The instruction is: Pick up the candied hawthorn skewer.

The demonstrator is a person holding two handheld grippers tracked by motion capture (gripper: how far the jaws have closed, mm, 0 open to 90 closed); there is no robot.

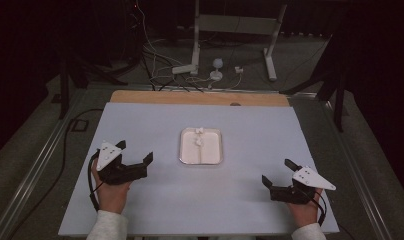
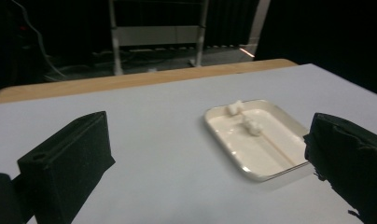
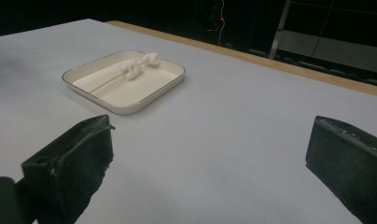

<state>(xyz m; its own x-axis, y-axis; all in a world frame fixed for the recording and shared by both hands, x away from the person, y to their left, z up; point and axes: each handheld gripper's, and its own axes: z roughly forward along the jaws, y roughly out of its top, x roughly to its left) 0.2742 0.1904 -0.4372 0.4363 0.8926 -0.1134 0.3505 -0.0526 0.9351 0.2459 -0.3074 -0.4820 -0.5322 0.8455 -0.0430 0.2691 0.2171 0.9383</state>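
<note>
Both grippers sit idle near the front edge of the desk (image 1: 140, 200), w/ a shallow white tray (image 1: 184, 150) at mid-desk between them and farther out. In the tray lie two small white knotted lumps (image 1: 198, 136), one by the far rim, one just nearer, plus what looks like a thin strand running toward the near rim; too small to tell if it's string or a ridge in the tray.

Left gripper (image 1: 135, 156): jaws wide apart, nothing between them. Right gripper (image 1: 277, 174): same, wide and empty. From the left gripper view the tray (image 2: 289, 175) sits ahead and to the right, its near corner just by the right-hand jaw. From the right gripper view the tray (image 3: 126, 108) is ahead-left, well apart from the jaws, lumps (image 3: 133, 68) toward the far side.

Risks, as I judge them:
- Lumps are tiny and low; jaws that wide could close on the tray floor and miss, or pinch only one lump.
- Tray looks light and glossy; a jaw catching the rim could slide or tip it, esp. from the left side, which is closer.
- White on white, dim light: easy to misjudge depth on approach.
- If the lumps are tied together, lifting one may drag the other and the strand.
</note>
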